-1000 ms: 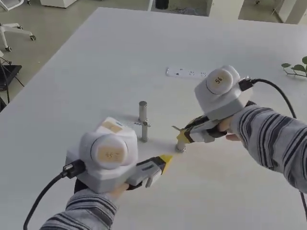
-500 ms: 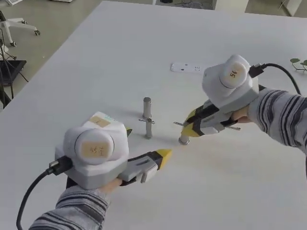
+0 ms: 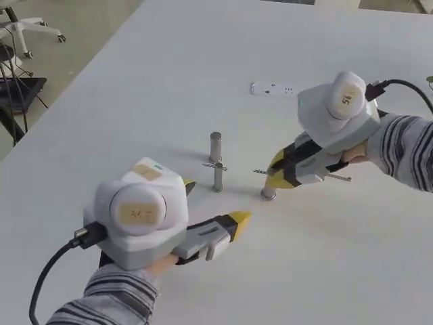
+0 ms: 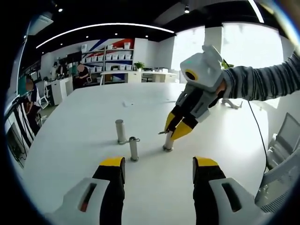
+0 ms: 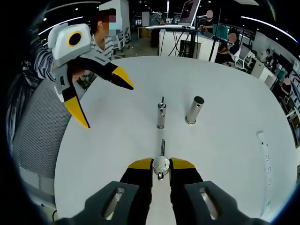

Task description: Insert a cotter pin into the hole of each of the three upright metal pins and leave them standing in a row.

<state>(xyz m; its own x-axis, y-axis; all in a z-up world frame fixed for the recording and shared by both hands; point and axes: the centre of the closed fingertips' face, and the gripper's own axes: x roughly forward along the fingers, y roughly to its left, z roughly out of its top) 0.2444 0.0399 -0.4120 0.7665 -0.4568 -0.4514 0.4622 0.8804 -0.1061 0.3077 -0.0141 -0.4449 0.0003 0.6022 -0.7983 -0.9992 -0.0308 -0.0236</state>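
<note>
Right gripper view: right gripper (image 5: 161, 165) fingers pinch cotter pin (image 5: 162, 143); a skewed push may topple near pin (image 3: 268, 194). Left gripper (image 4: 159, 162) fingers spread.

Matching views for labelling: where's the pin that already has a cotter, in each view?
Head view: cottered pin, centre, just left of the right gripper, which holds a cotter pin.
Left gripper view: centre-left, above the left jaw's tip.
Right gripper view: centre, straight beyond the jaws.
Shared landmark: the plain pin beside it.
</note>
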